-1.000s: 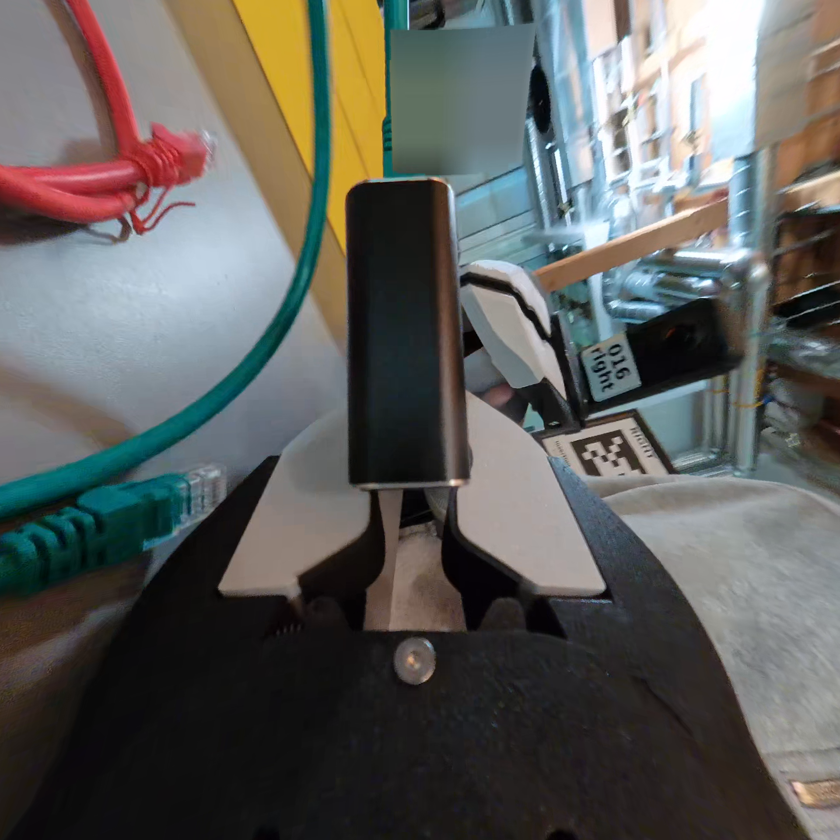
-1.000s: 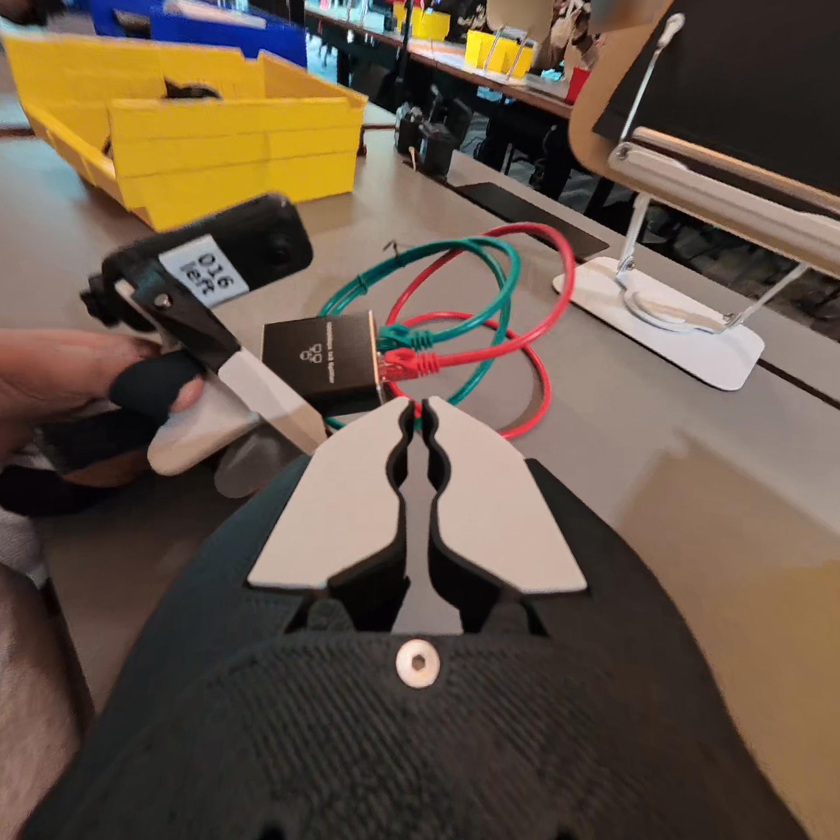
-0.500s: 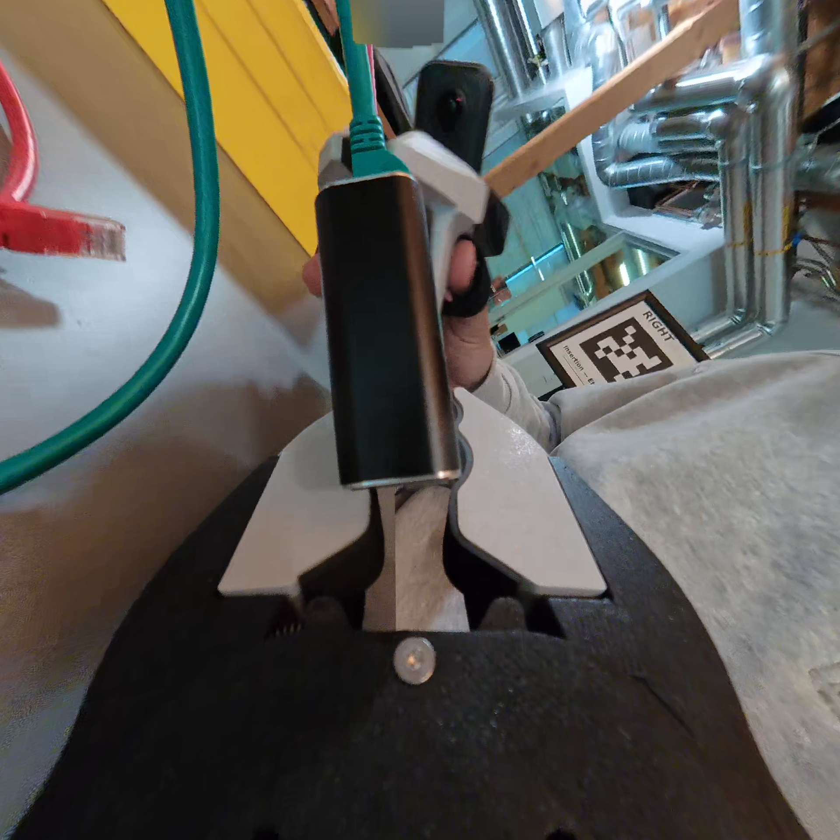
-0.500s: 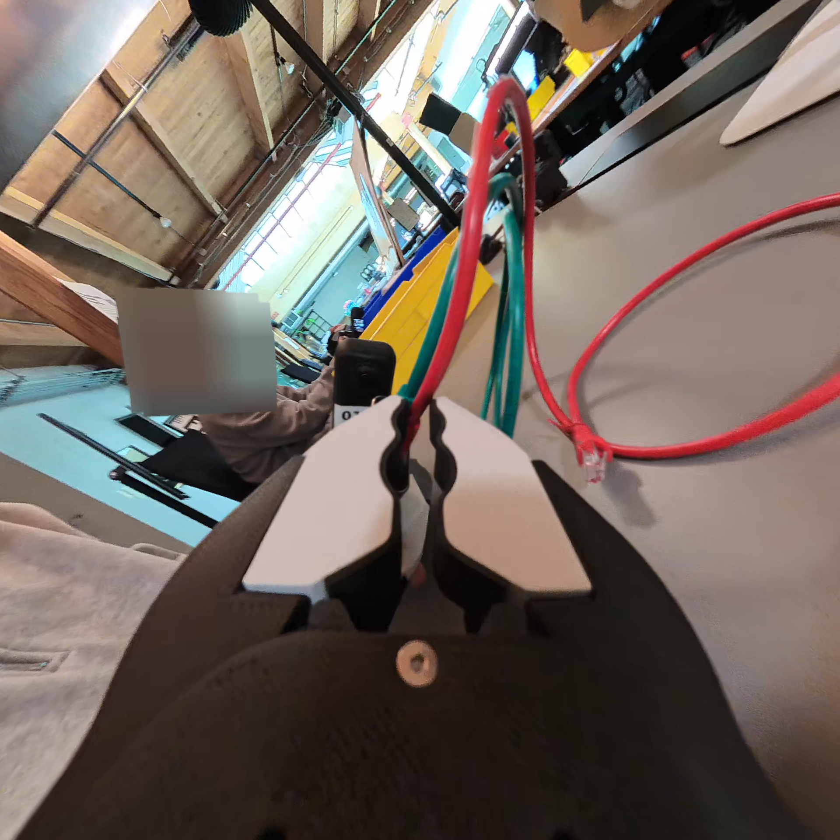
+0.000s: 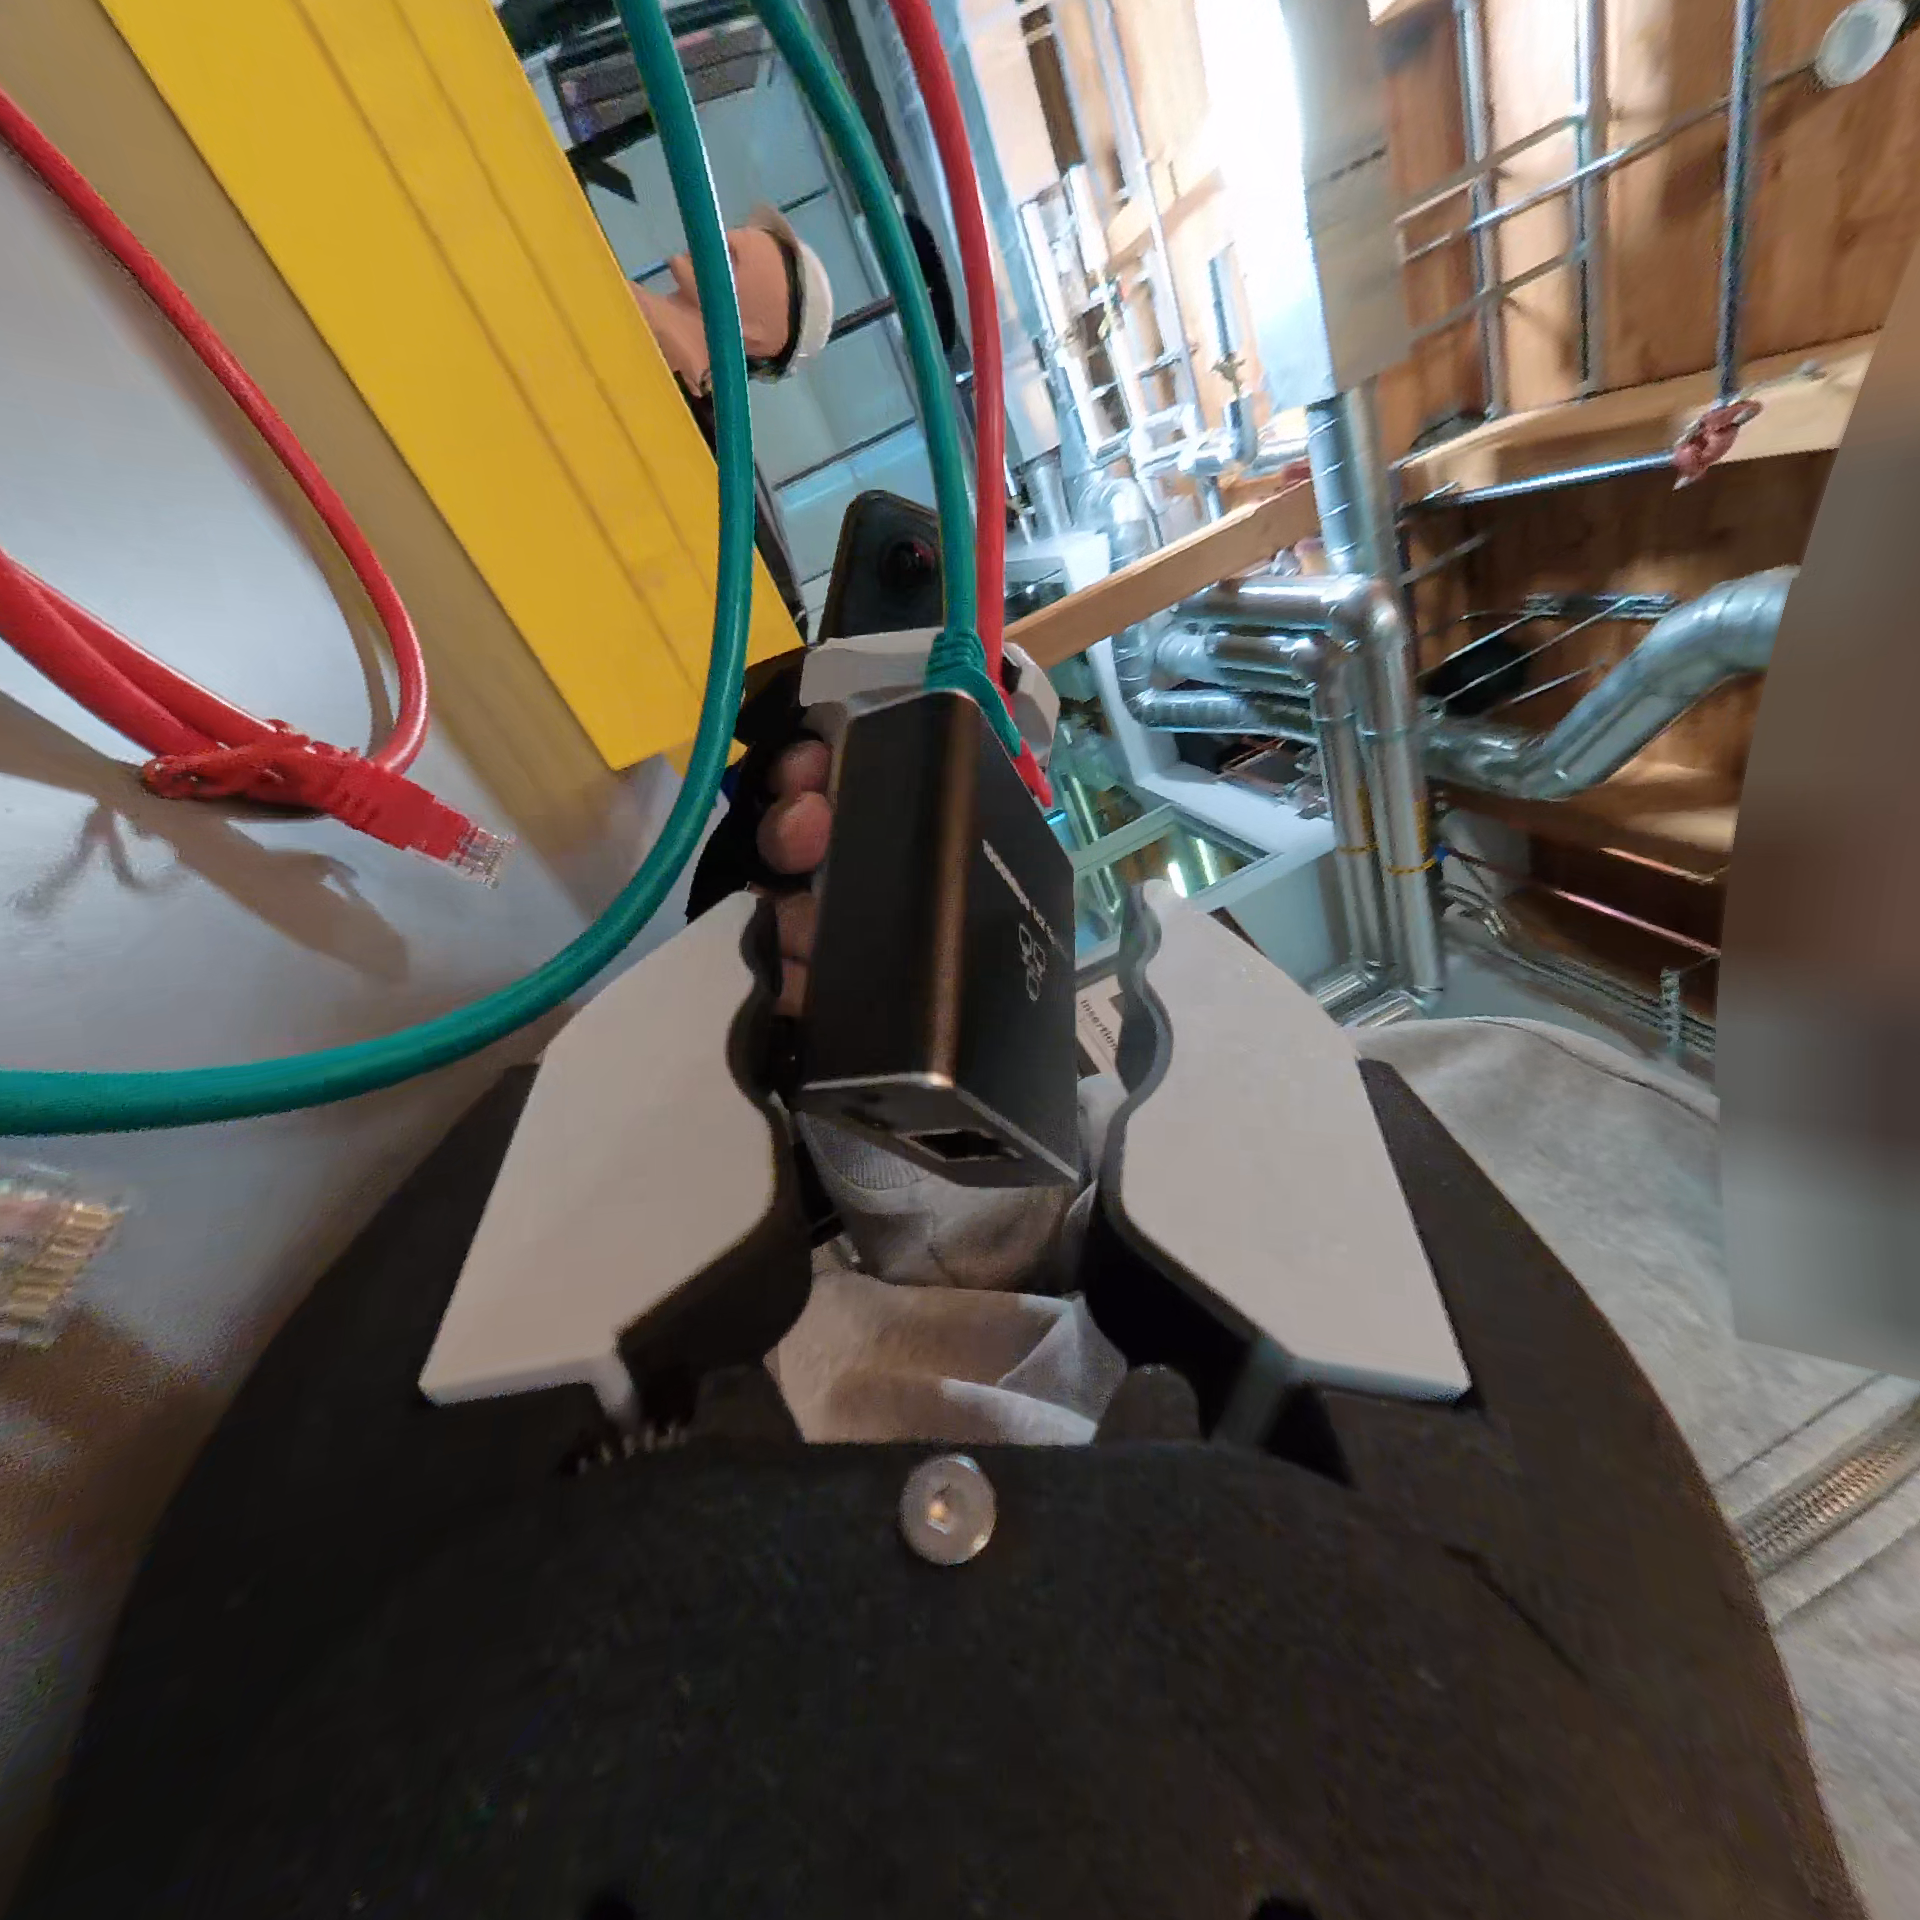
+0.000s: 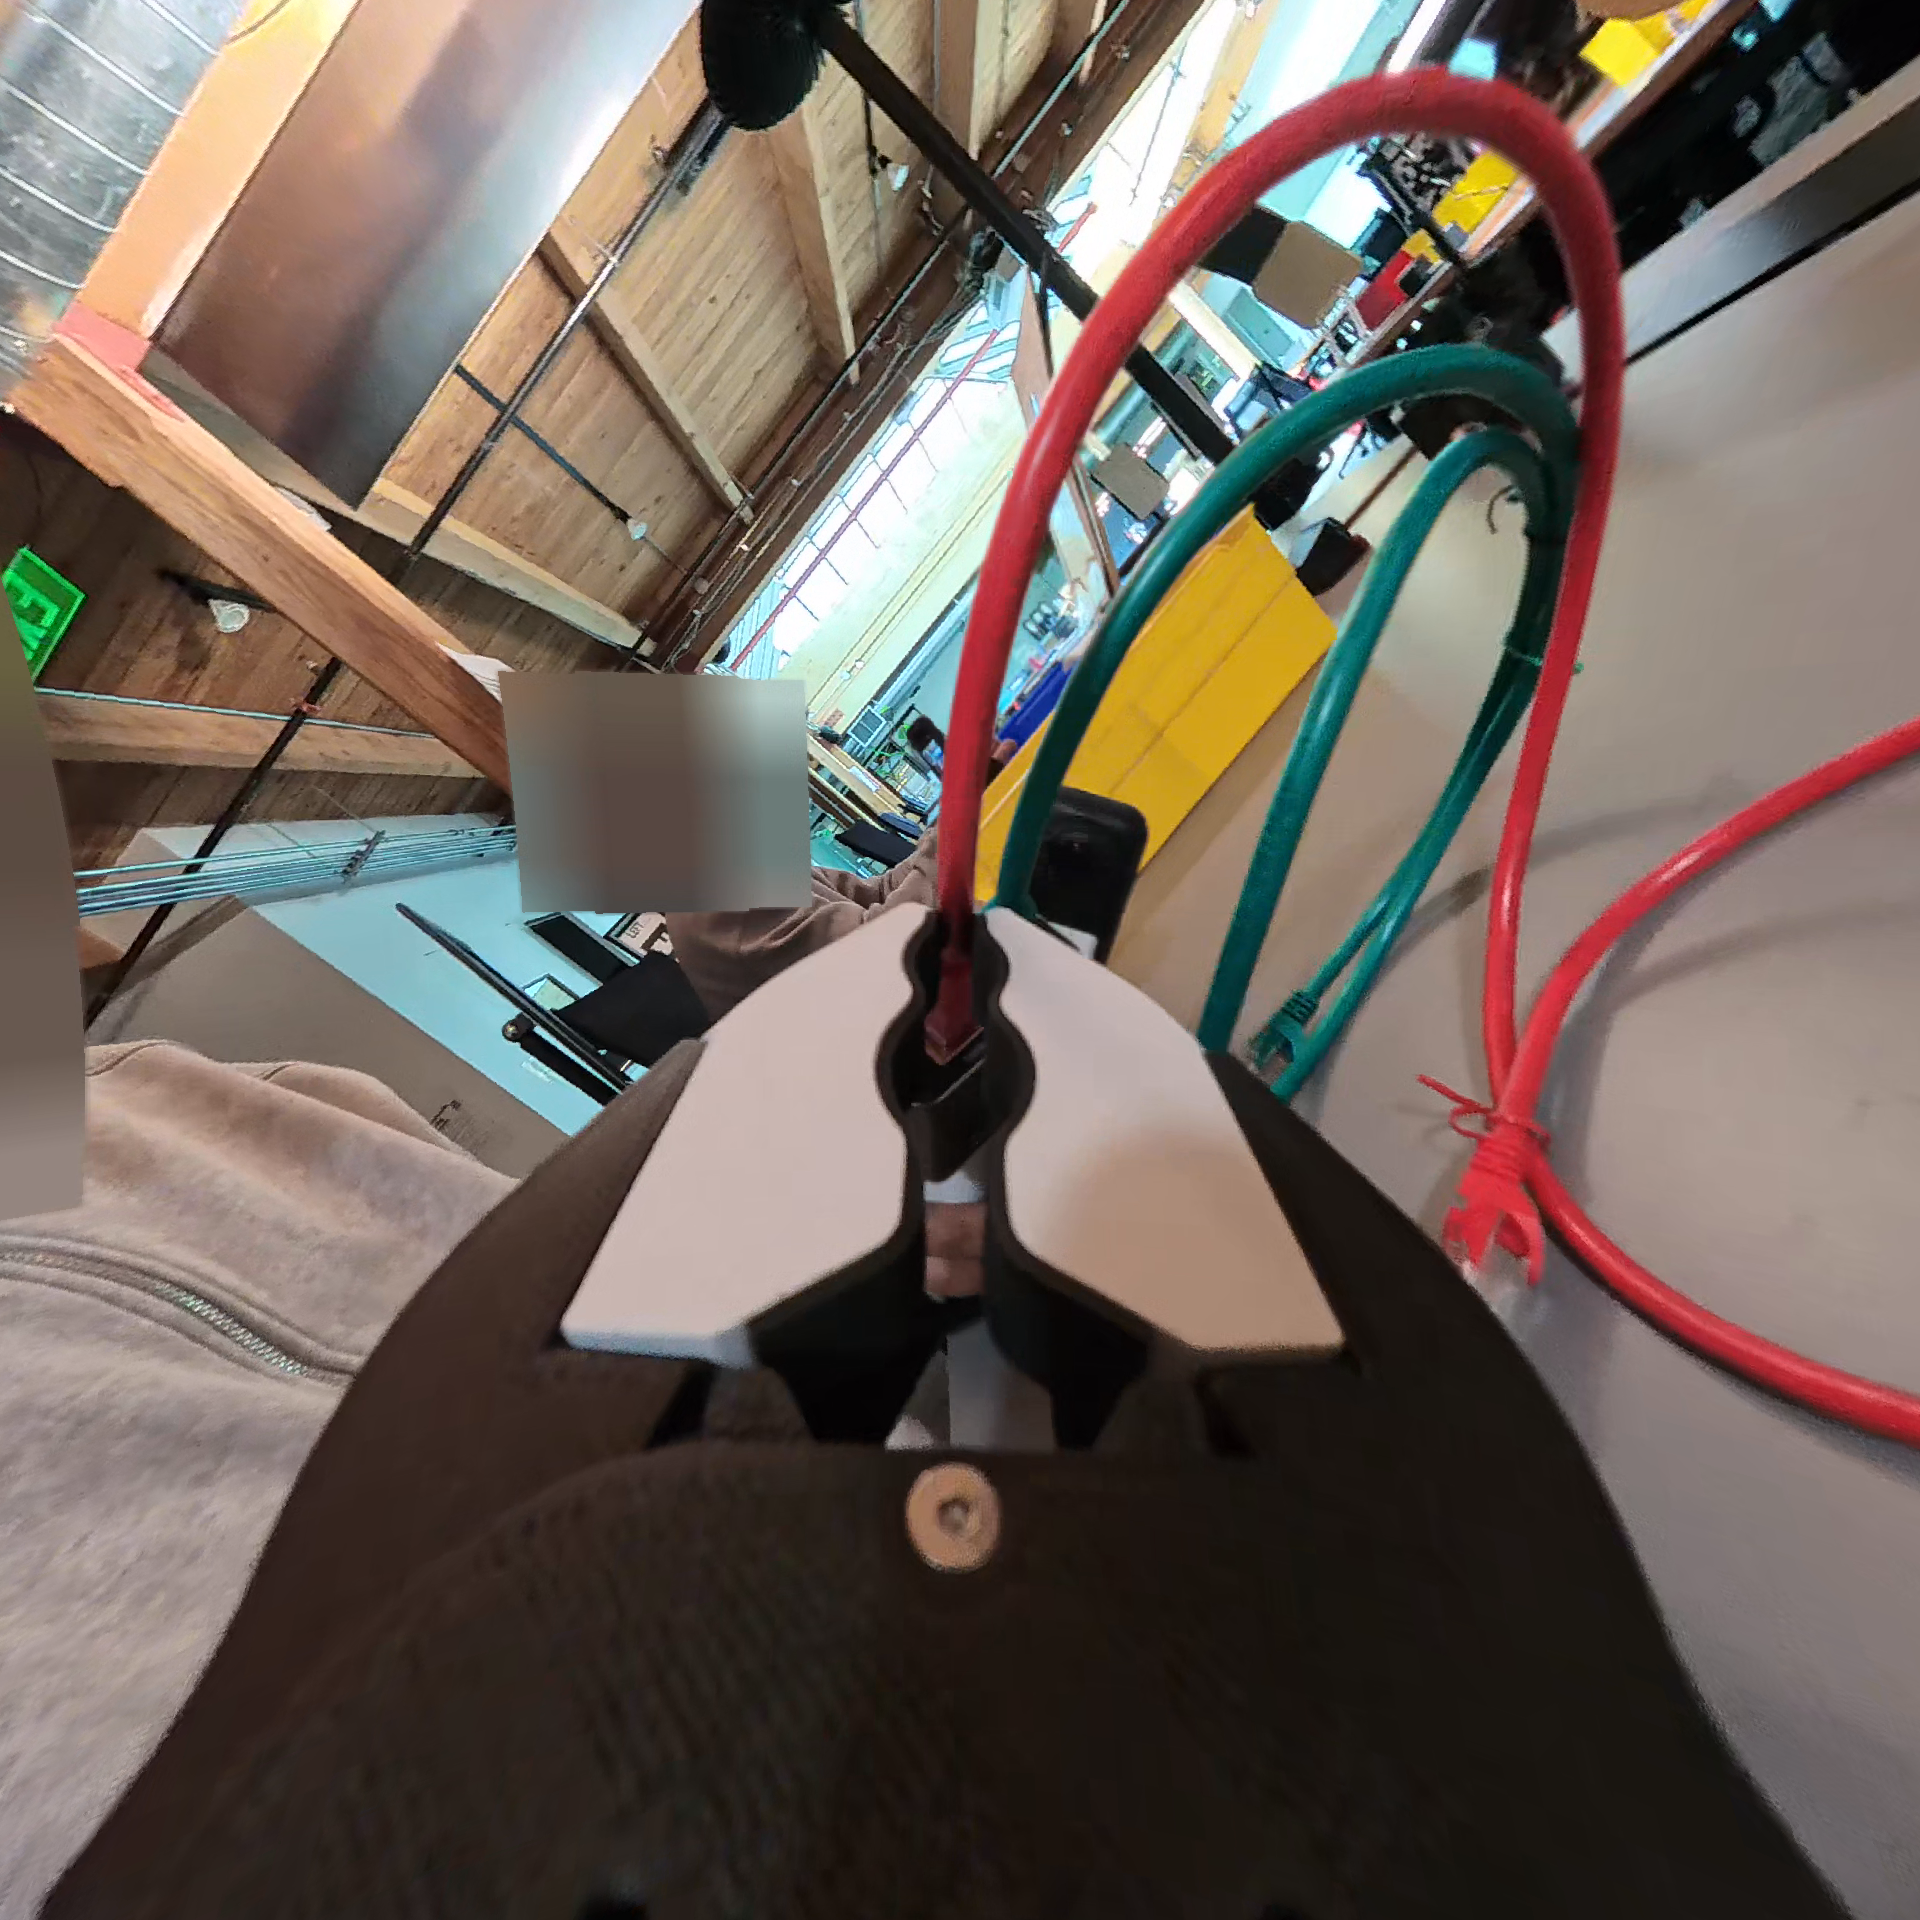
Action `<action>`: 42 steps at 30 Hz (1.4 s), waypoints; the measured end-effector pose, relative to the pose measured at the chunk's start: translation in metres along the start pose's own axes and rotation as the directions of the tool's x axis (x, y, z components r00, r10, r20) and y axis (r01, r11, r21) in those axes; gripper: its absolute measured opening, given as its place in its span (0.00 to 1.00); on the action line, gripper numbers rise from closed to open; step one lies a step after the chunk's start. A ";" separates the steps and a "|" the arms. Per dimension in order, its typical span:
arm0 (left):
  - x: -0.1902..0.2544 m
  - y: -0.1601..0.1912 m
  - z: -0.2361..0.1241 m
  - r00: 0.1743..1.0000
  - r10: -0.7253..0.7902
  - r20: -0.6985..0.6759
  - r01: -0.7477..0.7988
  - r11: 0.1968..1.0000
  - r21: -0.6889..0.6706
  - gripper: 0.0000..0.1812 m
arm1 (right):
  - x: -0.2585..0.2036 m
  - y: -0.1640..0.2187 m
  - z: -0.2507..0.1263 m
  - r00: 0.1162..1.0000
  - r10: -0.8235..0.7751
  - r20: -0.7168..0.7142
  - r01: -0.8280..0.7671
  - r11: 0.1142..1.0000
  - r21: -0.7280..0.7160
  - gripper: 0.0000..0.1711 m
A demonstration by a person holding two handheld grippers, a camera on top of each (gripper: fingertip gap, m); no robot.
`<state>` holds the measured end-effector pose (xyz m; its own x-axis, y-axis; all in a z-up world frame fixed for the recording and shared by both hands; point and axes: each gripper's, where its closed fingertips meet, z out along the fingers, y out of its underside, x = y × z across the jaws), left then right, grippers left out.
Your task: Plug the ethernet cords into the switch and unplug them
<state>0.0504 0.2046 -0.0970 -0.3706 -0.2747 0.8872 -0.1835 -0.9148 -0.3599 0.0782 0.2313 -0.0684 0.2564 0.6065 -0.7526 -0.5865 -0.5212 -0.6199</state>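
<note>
Cords of two colours loop up into the air from a small black switch [image 5: 935, 914] that is lifted off the grey surface [image 5: 156, 520]. The left tool [image 5: 945, 904] is open wide, and the switch sits in the gap between its two white fingers [image 5: 644, 1091]. I cannot tell if the fingers touch it. The near end of the switch shows an empty port. At the far end, the green cord [image 5: 727, 416] and the red cord [image 5: 971, 312] both go into the switch, side by side. The right tool [image 6: 956, 925] is at that far end. It is closed narrow and pinches the plug of the red cord [image 6: 1039, 416], with the dark end of the switch [image 6: 951, 1112] just below the plug. A hand [image 5: 790, 821] that holds the right tool shows just beside the switch. The other end of the red cord, a loose red plug [image 6: 1496, 1195], lies on the surface [image 6: 1714, 520] and is tied with a thin red twist. A loose green plug [image 6: 1288, 1023] on the green cord [image 6: 1299, 416] lies near it. A yellow bin [image 5: 416, 312] stands on the surface behind the cords. A grey sweater [image 6: 208, 1299] is close to the tools.
</note>
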 end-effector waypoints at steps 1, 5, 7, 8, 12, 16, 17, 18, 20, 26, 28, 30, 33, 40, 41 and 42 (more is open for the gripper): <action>0.000 0.001 0.000 1.000 -0.003 -0.006 0.003 1.000 -0.012 0.35 | -0.002 -0.001 0.000 1.000 -0.006 0.008 0.006 1.000 0.000 0.03; 0.001 0.017 0.006 0.996 0.089 0.019 -0.086 0.987 -0.136 0.26 | -0.005 -0.002 0.000 0.999 0.005 0.038 -0.005 1.000 0.009 0.03; 0.005 0.018 0.006 0.996 0.087 0.000 -0.086 0.986 -0.146 0.21 | -0.001 -0.003 -0.002 0.999 0.023 0.023 -0.024 1.000 0.016 0.03; 0.005 0.017 0.006 0.997 0.075 -0.004 -0.075 0.987 -0.139 0.18 | 0.002 -0.002 -0.002 0.999 0.032 0.009 -0.032 0.999 0.012 0.03; 0.001 0.020 0.005 0.997 0.075 0.019 -0.071 0.983 -0.166 0.15 | 0.007 0.001 -0.001 0.999 0.033 -0.029 -0.033 0.999 0.001 0.03; -0.007 0.022 0.006 0.983 0.158 0.090 -0.140 0.973 -0.184 0.15 | 0.014 0.003 -0.002 0.995 0.001 -0.096 -0.002 1.000 -0.011 0.03; -0.009 0.021 0.006 0.982 0.164 0.097 -0.144 0.972 -0.184 0.15 | 0.015 0.003 -0.002 0.994 0.001 -0.105 -0.002 1.000 -0.008 0.03; -0.010 0.021 0.005 0.981 0.165 0.100 -0.145 0.973 -0.182 0.15 | 0.016 0.003 -0.001 0.994 0.009 -0.110 -0.009 1.000 -0.002 0.03; -0.012 0.021 0.005 0.979 0.168 0.114 -0.146 0.973 -0.180 0.15 | 0.019 0.004 -0.002 0.992 0.038 -0.123 -0.037 0.999 0.011 0.03; -0.024 0.023 0.004 0.956 0.218 0.197 -0.177 0.962 -0.206 0.14 | 0.028 0.011 -0.003 0.983 0.091 -0.160 -0.091 0.996 0.002 0.04; -0.026 0.023 0.004 0.951 0.225 0.212 -0.181 0.961 -0.207 0.14 | 0.029 0.011 -0.003 0.981 0.100 -0.164 -0.099 0.995 0.014 0.03; -0.028 0.023 0.004 0.944 0.235 0.229 -0.188 0.959 -0.212 0.14 | 0.029 0.012 -0.003 0.980 0.125 -0.154 -0.121 0.992 0.036 0.04; -0.030 0.022 0.004 0.938 0.245 0.245 -0.196 0.959 -0.207 0.13 | 0.029 0.012 -0.001 0.978 0.146 -0.150 -0.140 0.989 0.053 0.04; -0.028 0.015 0.002 0.923 0.281 0.262 -0.241 0.955 -0.175 0.13 | 0.030 0.013 -0.001 0.975 0.156 -0.157 -0.140 0.984 0.109 0.04; -0.028 0.014 0.001 0.923 0.280 0.263 -0.242 0.955 -0.169 0.13 | 0.030 0.013 -0.001 0.975 0.152 -0.159 -0.134 0.984 0.117 0.04; -0.028 0.013 0.001 0.922 0.282 0.265 -0.246 0.956 -0.162 0.13 | 0.029 0.013 0.000 0.976 0.145 -0.164 -0.126 0.984 0.124 0.04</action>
<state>0.0595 0.2003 -0.1262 -0.1526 -0.5897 0.7931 -0.2322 -0.7587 -0.6087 0.0785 0.2421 -0.0987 0.2909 0.4178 -0.8607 -0.7046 -0.5150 -0.4882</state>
